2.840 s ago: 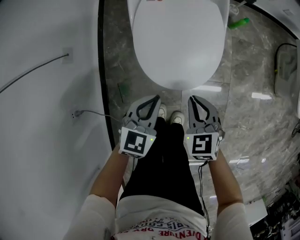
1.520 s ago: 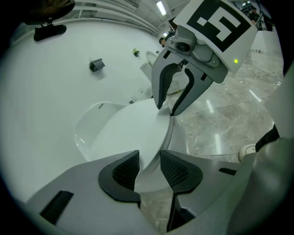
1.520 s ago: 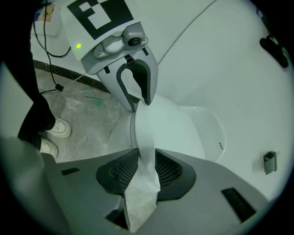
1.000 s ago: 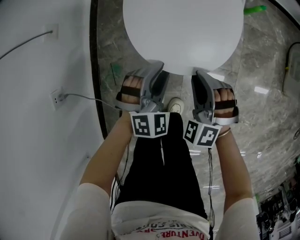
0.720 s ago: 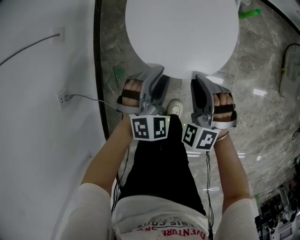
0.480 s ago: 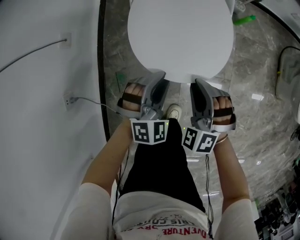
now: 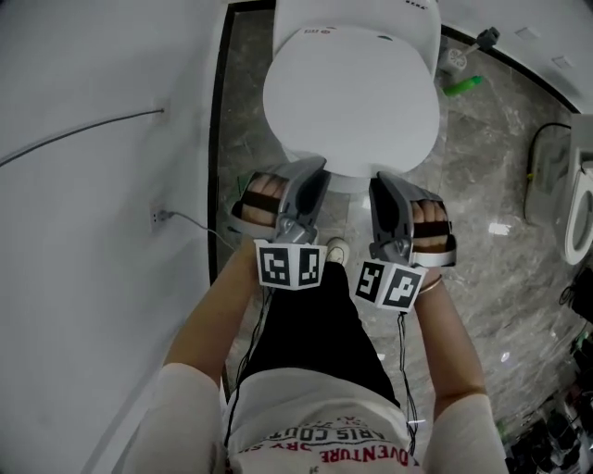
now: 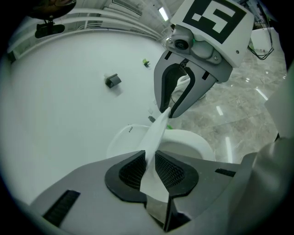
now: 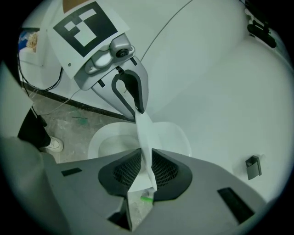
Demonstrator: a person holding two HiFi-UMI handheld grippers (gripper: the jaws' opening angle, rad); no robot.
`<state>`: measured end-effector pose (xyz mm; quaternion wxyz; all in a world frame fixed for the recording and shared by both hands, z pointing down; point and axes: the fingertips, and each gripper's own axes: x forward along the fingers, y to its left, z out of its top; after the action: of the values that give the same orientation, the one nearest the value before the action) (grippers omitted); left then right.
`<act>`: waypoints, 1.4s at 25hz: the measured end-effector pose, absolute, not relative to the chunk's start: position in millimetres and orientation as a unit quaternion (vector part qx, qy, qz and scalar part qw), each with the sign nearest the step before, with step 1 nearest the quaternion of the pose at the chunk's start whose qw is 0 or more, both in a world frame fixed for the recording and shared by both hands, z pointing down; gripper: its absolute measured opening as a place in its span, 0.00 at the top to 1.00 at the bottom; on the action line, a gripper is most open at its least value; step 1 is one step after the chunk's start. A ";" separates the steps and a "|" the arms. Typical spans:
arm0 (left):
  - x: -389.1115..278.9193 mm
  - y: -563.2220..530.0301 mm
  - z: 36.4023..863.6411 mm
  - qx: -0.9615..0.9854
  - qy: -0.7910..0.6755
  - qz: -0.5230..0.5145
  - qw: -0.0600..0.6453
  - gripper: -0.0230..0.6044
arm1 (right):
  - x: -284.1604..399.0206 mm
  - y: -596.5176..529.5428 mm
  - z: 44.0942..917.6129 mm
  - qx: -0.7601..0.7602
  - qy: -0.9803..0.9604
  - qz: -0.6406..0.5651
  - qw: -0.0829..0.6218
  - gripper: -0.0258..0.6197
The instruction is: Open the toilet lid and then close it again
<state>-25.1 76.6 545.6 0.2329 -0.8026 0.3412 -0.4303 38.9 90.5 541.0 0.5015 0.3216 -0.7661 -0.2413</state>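
In the head view the white toilet lid has both grippers at its front edge. My left gripper holds the left part of that edge and my right gripper the right part. Seen edge-on in the left gripper view, the lid is a thin white blade between the left gripper's pads, whose jaws are closing on it. The right gripper likewise pinches the lid. The lid is lifted off the seat, which shows below it.
A white wall with a socket and a cable runs along the left. A green bottle lies on the marble floor right of the tank. Another white fixture stands at the far right. The person's shoe is by the bowl.
Both grippers have come up together with the lid's front edge between their jaws. The toilet looks smaller and farther off in the head view.
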 end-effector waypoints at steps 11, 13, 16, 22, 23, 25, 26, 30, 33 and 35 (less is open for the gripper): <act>-23.1 35.8 490.4 -0.801 0.346 -0.423 0.243 0.87 | 38.7 51.2 488.1 0.320 -0.767 -0.229 0.507 0.90; -25.1 29.7 484.4 -0.805 0.343 -0.417 0.246 0.87 | 36.2 44.8 482.6 0.319 -0.765 -0.229 0.511 0.90; -27.1 15.0 475.2 -0.815 0.334 -0.405 0.245 0.87 | 33.2 29.8 474.5 0.319 -0.756 -0.237 0.520 0.90; -23.9 -17.7 447.7 -0.830 0.317 -0.391 0.238 0.87 | 36.0 -3.7 447.7 0.328 -0.748 -0.228 0.529 0.90; -23.6 -25.4 443.0 -0.831 0.316 -0.389 0.240 0.87 | 36.5 -11.5 443.3 0.331 -0.746 -0.227 0.532 0.90; -20.7 -43.1 432.2 -0.833 0.315 -0.384 0.243 0.87 | 39.5 -29.6 432.9 0.336 -0.741 -0.224 0.537 0.90; -18.5 -50.9 426.7 -0.835 0.313 -0.383 0.241 0.87 | 41.6 -37.7 427.7 0.336 -0.741 -0.220 0.539 0.90; -13.9 -75.9 407.1 -0.845 0.292 -0.386 0.228 0.87 | 46.0 -63.7 410.2 0.331 -0.744 -0.209 0.542 0.90; -10.0 -100.7 394.1 -0.846 0.282 -0.388 0.234 0.87 | 49.7 -89.1 396.9 0.332 -0.739 -0.209 0.547 0.91; -7.7 -117.2 386.0 -0.848 0.277 -0.387 0.233 0.87 | 52.1 -106.2 389.8 0.336 -0.738 -0.206 0.548 0.91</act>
<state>-7.7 -117.2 386.0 0.2325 -0.8483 0.2768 -0.3870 52.1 -106.2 389.8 0.5481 0.3362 -0.7377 -0.2057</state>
